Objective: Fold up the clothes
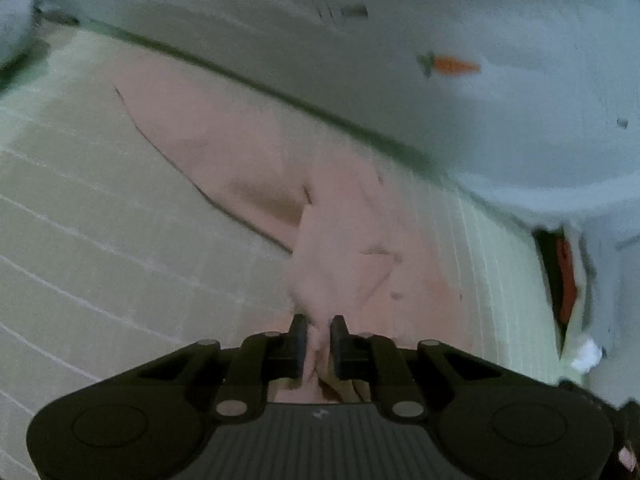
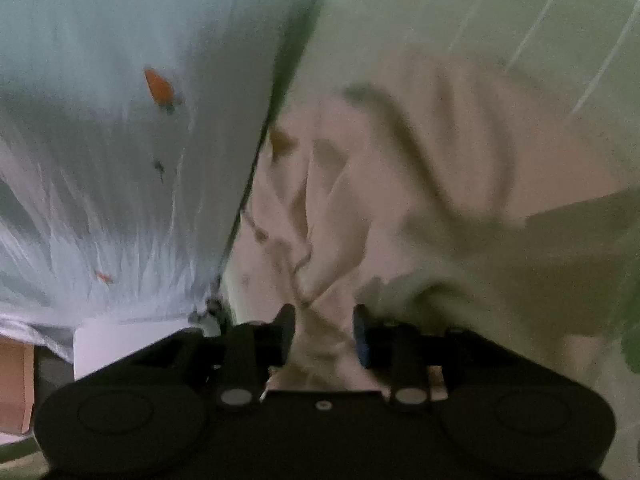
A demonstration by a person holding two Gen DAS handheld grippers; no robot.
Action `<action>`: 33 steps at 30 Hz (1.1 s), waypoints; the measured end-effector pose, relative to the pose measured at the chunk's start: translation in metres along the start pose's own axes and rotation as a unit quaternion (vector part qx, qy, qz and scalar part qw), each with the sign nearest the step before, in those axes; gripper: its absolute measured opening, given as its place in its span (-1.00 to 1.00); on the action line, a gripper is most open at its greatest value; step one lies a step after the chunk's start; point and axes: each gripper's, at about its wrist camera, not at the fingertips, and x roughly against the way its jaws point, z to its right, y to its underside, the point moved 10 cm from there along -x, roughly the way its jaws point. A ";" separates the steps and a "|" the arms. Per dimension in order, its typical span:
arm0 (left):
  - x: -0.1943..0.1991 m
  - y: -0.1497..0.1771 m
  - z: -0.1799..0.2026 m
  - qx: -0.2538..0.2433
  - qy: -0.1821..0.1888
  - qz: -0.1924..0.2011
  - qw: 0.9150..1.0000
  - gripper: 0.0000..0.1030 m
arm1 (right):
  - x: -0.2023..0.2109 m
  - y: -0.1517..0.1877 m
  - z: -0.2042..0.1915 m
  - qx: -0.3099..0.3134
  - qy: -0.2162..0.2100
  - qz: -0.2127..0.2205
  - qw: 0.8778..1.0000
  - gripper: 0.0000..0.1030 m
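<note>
My left gripper point(image 1: 319, 330) pinches a soft pink garment point(image 1: 256, 168), rumpled on the pale striped sheet point(image 1: 80, 216). My right gripper point(image 2: 324, 330) stands part open over creased cloth, pads clear. Only the left view shows a red strip point(image 1: 566, 276); a carrot-print cover point(image 2: 100, 140) borders the garment.

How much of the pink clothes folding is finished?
Not much looks done: the pink garment lies rumpled, not in a neat stack, on the pale green striped sheet. In hand: the left gripper is pinching a bunch of it. The right gripper is open over wrinkled cloth. The folding itself is left.
</note>
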 end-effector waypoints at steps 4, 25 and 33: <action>0.038 -0.037 -0.029 0.012 -0.031 0.072 0.997 -1.00 | 0.034 -0.015 0.012 0.018 0.040 0.063 0.997 -0.13; -0.031 -0.029 0.008 0.002 0.044 -0.021 0.999 -0.78 | 0.086 -0.050 0.085 -0.049 0.239 0.214 0.946 0.66; 0.030 -0.076 -0.048 0.005 -0.025 0.093 0.995 -1.00 | 0.093 -0.049 0.089 -0.046 0.260 0.222 0.938 0.66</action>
